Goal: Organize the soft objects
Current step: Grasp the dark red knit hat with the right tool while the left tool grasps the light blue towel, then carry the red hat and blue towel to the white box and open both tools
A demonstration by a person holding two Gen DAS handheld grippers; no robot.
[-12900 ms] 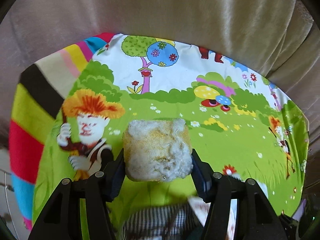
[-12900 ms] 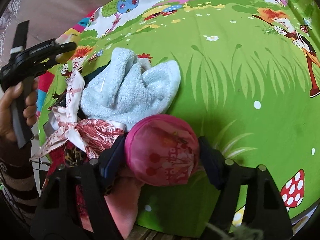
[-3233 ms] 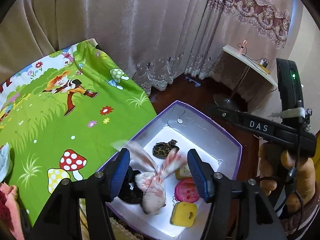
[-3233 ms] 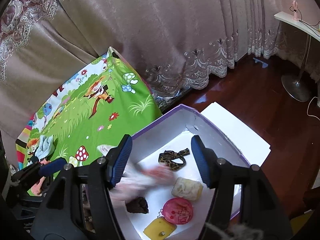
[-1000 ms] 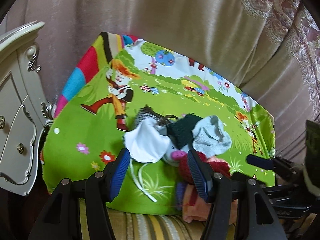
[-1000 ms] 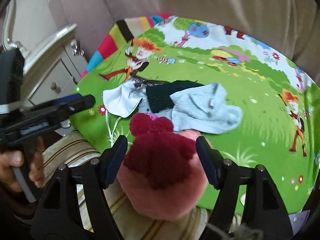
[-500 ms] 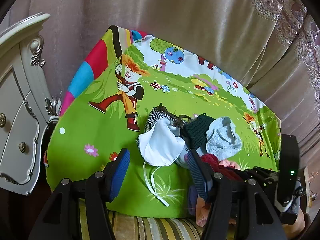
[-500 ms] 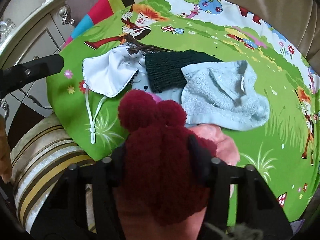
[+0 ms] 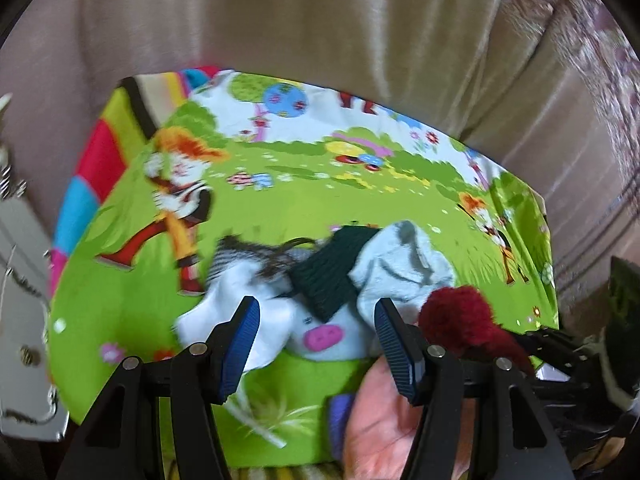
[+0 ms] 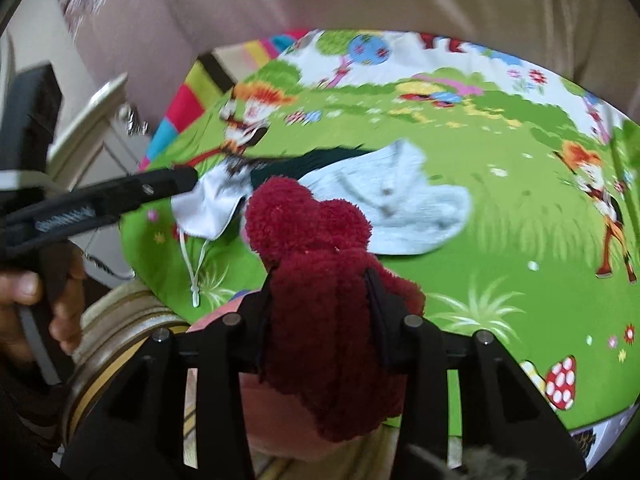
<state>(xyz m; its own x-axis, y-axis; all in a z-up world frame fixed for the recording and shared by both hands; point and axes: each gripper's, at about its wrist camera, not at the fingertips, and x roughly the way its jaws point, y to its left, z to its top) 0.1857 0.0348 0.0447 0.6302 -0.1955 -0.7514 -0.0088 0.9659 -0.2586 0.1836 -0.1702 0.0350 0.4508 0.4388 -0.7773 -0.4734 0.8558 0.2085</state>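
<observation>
My right gripper (image 10: 320, 300) is shut on a dark red fuzzy cloth (image 10: 320, 280) and holds it above the mat's near edge; the cloth also shows in the left wrist view (image 9: 464, 316). My left gripper (image 9: 316, 332) is open and empty, just short of a pile of soft things: a white face mask (image 9: 216, 316), a pale cloth with a pink pig snout (image 9: 324, 336), a dark green knit piece (image 9: 332, 276) and a light blue towel (image 9: 404, 272). A pink cloth (image 9: 380, 412) lies under the red one.
The pile lies on a bright green cartoon mat (image 9: 320, 184) over a striped cushion (image 10: 112, 332). A beige curtain (image 9: 320, 20) hangs behind. A white carved cabinet (image 9: 24, 300) stands at the left.
My right gripper has closed on the red cloth and lifted it off the pile. My left gripper has moved closer to the mask and pig cloth.
</observation>
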